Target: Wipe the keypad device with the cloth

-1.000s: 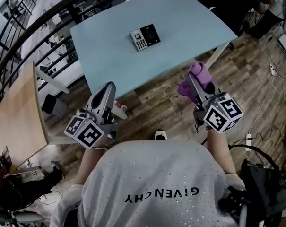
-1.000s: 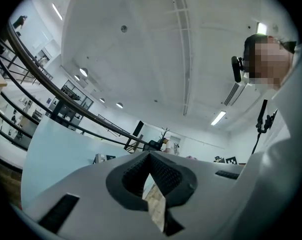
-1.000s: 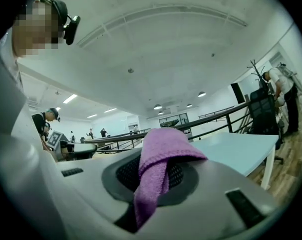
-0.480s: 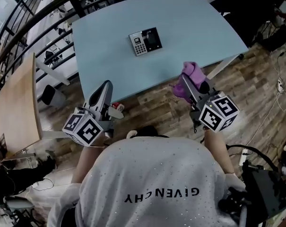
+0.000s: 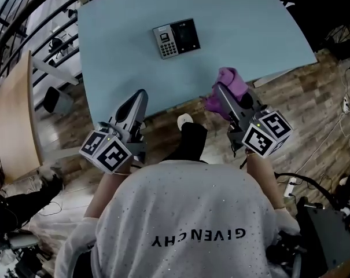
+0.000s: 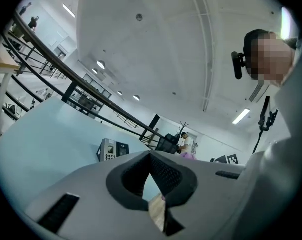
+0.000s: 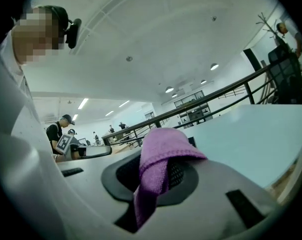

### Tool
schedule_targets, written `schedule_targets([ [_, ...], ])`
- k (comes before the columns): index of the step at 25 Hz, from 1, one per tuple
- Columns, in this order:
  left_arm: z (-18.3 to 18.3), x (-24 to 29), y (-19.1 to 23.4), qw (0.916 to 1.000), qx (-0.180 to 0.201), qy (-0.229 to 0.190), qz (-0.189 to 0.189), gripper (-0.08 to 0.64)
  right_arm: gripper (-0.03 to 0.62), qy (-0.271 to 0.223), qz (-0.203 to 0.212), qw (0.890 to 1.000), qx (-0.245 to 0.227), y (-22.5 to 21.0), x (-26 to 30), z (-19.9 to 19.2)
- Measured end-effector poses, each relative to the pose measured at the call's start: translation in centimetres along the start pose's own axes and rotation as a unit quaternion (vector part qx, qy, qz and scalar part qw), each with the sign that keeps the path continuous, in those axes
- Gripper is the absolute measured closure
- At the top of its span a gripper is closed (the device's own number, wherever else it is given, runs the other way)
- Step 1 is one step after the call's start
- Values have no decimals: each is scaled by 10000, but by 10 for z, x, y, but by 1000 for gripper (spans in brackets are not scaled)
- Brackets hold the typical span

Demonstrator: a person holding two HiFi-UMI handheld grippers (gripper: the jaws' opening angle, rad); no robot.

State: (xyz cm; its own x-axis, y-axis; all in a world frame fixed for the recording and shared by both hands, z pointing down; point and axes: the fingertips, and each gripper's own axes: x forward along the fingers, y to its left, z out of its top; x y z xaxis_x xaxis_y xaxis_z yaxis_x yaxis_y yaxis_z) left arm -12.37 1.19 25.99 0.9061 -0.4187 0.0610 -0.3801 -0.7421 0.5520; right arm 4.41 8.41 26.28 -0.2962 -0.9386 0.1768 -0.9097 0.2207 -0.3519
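The keypad device [image 5: 176,38], dark with a grey button block, lies flat near the middle of the light blue table [image 5: 250,28]. A purple cloth [image 5: 231,80] is bunched in my right gripper [image 5: 221,91], which is shut on it just at the table's near edge. In the right gripper view the cloth [image 7: 160,156] drapes over the jaws and hides most of the device. My left gripper [image 5: 140,96] hovers at the near edge too, shut with nothing in it. From the left gripper view the keypad device [image 6: 111,150] stands ahead beyond the left gripper [image 6: 151,156].
A wooden tabletop [image 5: 13,120] sits to the left, with black railings [image 5: 24,16] behind it. My shoe [image 5: 185,120] shows on the plank floor below the table edge. Cables [image 5: 342,103] trail on the floor at right. People stand in the background [image 7: 58,131].
The person has stepped toward the table. Both grippers have come forward to the table's near edge, and the keypad device now lies closer to them. The cloth stays clamped.
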Motion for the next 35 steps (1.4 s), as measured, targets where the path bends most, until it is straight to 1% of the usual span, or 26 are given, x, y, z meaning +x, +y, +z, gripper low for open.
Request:
schedule_targets([
  [3, 4, 24, 21, 9998, -108, -66, 137, 560, 550, 182, 159, 9996, -174, -11, 23, -1],
  [6, 6, 52, 35, 10000, -55, -53, 45, 560, 552, 382, 341, 9984, -256, -23, 52, -3],
  [8, 1, 65, 46, 9999, -73, 10, 128, 560, 551, 532, 557, 9969, -137, -30, 73, -9],
  [12, -6, 88, 80, 9989, -163, 10, 449, 560, 551, 790, 1012, 9916, 138, -43, 124, -21],
  [16, -7, 103, 107, 9985, -139, -17, 532, 560, 549, 1022, 1518, 9825, 357, -43, 177, -27],
  [17, -5, 107, 111, 9987, -68, -83, 506, 560, 549, 1092, 1666, 9792, 379, -41, 188, -29],
  [19, 2, 115, 118, 9983, 63, -362, 451, 560, 549, 1266, 1959, 9718, 345, -39, 209, -34],
  [20, 5, 120, 121, 9976, 56, -521, 447, 560, 549, 1366, 2086, 9680, 292, -38, 218, -36],
  [22, 7, 130, 128, 9960, -93, -736, 496, 560, 549, 1537, 2268, 9616, 163, -36, 234, -41],
  [23, 5, 136, 131, 9956, -179, -747, 540, 560, 549, 1604, 2330, 9591, 123, -36, 241, -43],
  [27, -5, 155, 140, 9947, -396, -487, 809, 560, 549, 1848, 2557, 9487, 211, -29, 254, -50],
  [29, 0, 158, 139, 9940, -433, -505, 866, 560, 549, 1936, 2640, 9446, 250, -26, 255, -47],
  [33, 11, 161, 135, 9931, -536, -525, 897, 560, 549, 2197, 2656, 9373, 513, -24, 253, -47],
  [35, 15, 165, 136, 9927, -564, -513, 939, 560, 549, 2310, 2659, 9343, 546, -23, 252, -47],
])
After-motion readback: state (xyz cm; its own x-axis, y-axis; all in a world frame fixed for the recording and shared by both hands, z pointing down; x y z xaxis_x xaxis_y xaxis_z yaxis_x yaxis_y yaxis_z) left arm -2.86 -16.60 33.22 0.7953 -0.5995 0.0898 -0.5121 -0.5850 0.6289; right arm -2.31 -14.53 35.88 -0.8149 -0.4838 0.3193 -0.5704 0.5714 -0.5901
